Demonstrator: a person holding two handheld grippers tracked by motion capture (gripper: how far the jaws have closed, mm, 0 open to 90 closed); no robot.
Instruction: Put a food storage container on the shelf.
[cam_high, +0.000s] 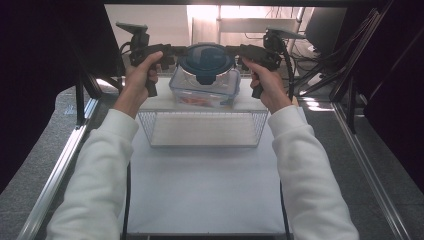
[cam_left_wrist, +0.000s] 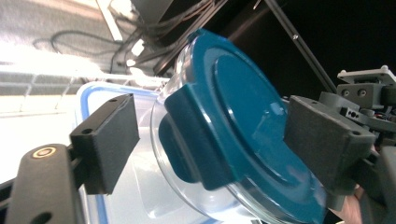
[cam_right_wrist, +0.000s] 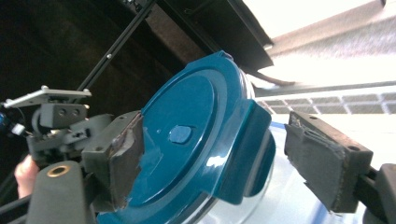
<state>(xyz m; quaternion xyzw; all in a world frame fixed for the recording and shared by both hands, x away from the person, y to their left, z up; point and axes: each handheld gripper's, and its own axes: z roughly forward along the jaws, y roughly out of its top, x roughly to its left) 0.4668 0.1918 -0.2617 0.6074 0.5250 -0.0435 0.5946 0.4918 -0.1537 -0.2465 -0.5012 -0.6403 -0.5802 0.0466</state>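
My L gripper (cam_left_wrist: 205, 140) and R gripper (cam_right_wrist: 243, 158) both stand wide, each straddling a lid tab, pads off it. Bowl (cam_high: 209, 75) sits between them on top of a clear box (cam_high: 204, 92), basket (cam_high: 202, 129) nearer me on the desk (cam_high: 200, 190). Glass: heavy, slick, breakable. I'd grip the tabs (cam_left_wrist: 196, 140) or under the rim.

a round lidded bowl (cam_high: 206, 64) sits on a lidded box (cam_high: 205, 89) near the tabletop's (cam_high: 200, 185) far edge (mid-width); a wire basket (cam_high: 202, 128) stands just before the box.
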